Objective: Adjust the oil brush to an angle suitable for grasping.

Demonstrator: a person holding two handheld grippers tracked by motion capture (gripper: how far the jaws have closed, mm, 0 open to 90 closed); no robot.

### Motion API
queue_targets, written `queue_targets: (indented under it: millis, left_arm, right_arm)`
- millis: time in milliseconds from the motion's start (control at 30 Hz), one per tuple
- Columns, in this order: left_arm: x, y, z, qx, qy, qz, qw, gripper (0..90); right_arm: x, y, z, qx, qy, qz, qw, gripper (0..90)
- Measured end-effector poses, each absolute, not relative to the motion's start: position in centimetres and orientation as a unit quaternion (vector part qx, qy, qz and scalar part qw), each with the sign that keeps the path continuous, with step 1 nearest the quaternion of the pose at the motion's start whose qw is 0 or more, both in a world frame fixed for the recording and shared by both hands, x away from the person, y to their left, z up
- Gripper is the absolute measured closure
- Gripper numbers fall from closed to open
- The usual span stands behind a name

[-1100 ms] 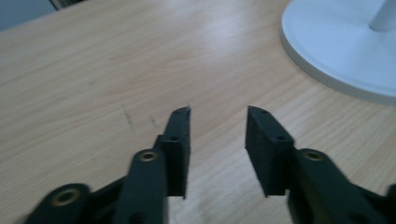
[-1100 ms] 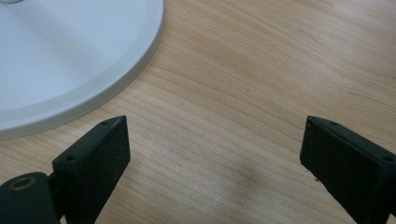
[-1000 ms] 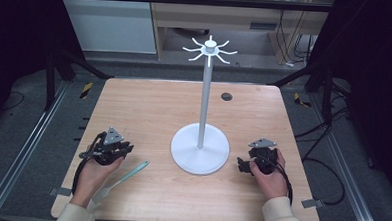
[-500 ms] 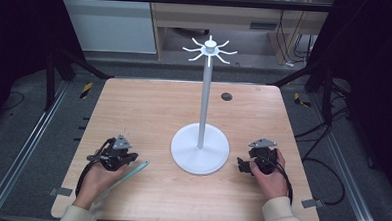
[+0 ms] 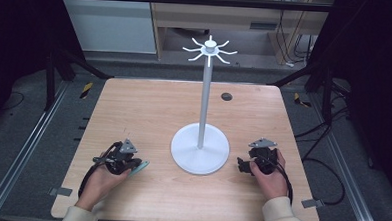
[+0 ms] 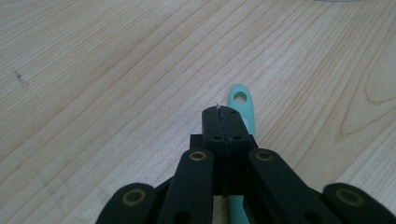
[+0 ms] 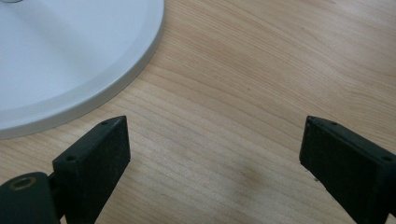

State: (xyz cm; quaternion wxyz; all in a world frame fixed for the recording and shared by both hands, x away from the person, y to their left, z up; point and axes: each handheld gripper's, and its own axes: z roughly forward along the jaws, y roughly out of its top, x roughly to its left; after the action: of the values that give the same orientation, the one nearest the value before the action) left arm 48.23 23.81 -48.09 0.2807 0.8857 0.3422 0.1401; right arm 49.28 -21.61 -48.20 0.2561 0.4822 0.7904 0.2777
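your left hand-held gripper (image 6: 223, 122) is clenched thinly on the teal handle (image 6: 243, 105); lift crooked and it slips onto the tabletop (image 5: 149, 113).

Left tongs (image 5: 131, 164) have just closed, jaws pressed together; right tongs (image 5: 242, 165) held low, jaws spread wide.

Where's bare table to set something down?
Free: the far-left corner behind the left hand-held gripper and the strip between the stand's base and the black disc. Crowded: the near edge, with the mint handle, base and right hand-held gripper.
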Motion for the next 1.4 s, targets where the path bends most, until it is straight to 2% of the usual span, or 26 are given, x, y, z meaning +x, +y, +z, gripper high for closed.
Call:
queue_targets:
  millis: [300,500,700,800,933,1167,1400]
  left_arm:
    - [47.2,22.7,-47.9,0.901,0.312,0.124,0.275,90.0]
    - [46.5,22.8,-46.4,0.901,0.31,0.14,0.268,90.0]
    - [45.5,23.1,-45.4,0.918,0.309,0.131,0.21,90.0]
    - [45.0,23.5,-45.1,0.93,0.306,0.113,0.171,87.0]
    - [44.6,24.0,-44.5,0.929,0.314,0.117,0.159,85.0]
    - [44.4,24.2,-44.8,0.939,0.308,0.092,0.123,71.6]
    - [44.4,24.0,-45.4,0.947,0.297,0.076,0.094,71.0]
  right_arm:
    - [49.3,-21.5,-48.2,0.483,0.79,0.279,0.253,9.2]
    - [49.2,-21.6,-48.1,0.484,0.79,0.279,0.253,9.2]
    - [49.2,-21.7,-48.1,0.486,0.789,0.28,0.252,9.1]
    - [49.2,-21.7,-48.1,0.486,0.788,0.281,0.252,9.1]
    - [49.3,-21.8,-48.1,0.486,0.787,0.282,0.254,9.1]
    - [49.2,-21.8,-48.1,0.486,0.787,0.282,0.254,9.1]
    - [49.3,-21.8,-48.1,0.487,0.787,0.282,0.254,9.1]
